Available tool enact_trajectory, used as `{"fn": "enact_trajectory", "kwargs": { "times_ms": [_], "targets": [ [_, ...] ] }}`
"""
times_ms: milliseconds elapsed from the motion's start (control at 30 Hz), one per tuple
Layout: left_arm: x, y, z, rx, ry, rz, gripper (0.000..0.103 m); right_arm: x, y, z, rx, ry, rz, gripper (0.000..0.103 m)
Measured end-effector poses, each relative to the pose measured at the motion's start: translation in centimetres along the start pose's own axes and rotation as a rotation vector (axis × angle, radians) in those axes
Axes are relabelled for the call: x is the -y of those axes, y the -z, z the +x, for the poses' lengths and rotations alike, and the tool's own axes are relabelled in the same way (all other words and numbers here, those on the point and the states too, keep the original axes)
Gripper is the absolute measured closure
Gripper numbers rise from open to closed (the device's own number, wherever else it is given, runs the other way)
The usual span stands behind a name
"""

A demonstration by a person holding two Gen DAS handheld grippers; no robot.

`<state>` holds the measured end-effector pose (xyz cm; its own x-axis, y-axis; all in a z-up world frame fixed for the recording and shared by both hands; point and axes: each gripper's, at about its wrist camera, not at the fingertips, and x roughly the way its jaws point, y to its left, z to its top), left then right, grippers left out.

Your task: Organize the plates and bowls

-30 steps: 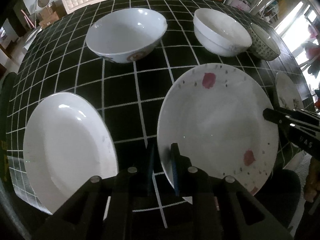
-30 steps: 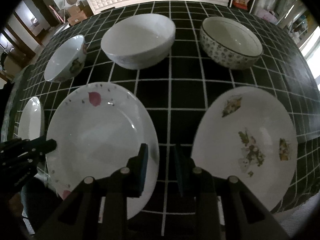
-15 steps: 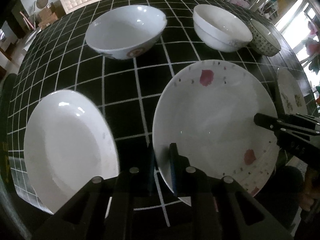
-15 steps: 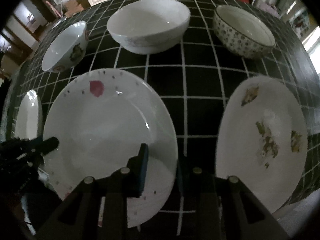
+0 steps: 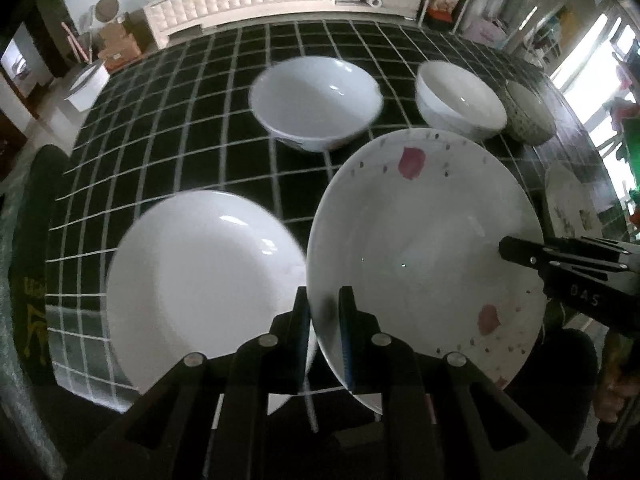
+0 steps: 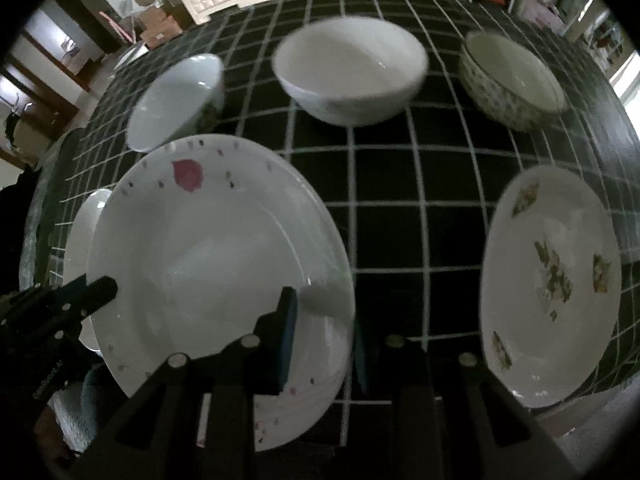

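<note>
Left wrist view is showing the pink-spotted plate (image 5: 424, 240) being carried between both grippers: the left gripper (image 5: 324, 332) is clenching its jaws on the near left rim, while the right gripper (image 5: 532, 258) is gripping the opposite rim, jaws clamped on the edge as the right wrist view (image 6: 320, 320) confirms. The plate is sitting tilted and clear of the table (image 5: 200, 128), its left edge overlapping the plain white plate (image 5: 200, 280), which is lying just beside and below it. That plain plate is lying to the left of the carried one, so the left hand is the nearer; stacking appears to be the step in hand. Both plates are round, shallow, glazed ceramic, smooth and likely slippery at the rim. Behind them a wide white bowl (image 5: 316, 104), a second white bowl (image 5: 460, 100) and a speckled bowl (image 5: 528, 116) are standing on the black grid-patterned cloth. A floral plate (image 6: 548, 284) is resting well to the right.
</note>
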<state>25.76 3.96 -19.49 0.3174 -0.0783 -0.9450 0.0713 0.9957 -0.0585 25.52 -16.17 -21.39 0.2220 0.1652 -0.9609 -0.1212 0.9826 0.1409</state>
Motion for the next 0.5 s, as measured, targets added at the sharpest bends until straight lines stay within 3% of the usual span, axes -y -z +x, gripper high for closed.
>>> {"fn": "enact_trajectory", "kwargs": {
  "times_ms": [500],
  "targets": [
    [-8.6,1.9,-3.5,0.036,-0.084,-0.127,0.091,-8.3,-3.3,-0.2,0.031,0.002,-0.169,0.073]
  ]
}}
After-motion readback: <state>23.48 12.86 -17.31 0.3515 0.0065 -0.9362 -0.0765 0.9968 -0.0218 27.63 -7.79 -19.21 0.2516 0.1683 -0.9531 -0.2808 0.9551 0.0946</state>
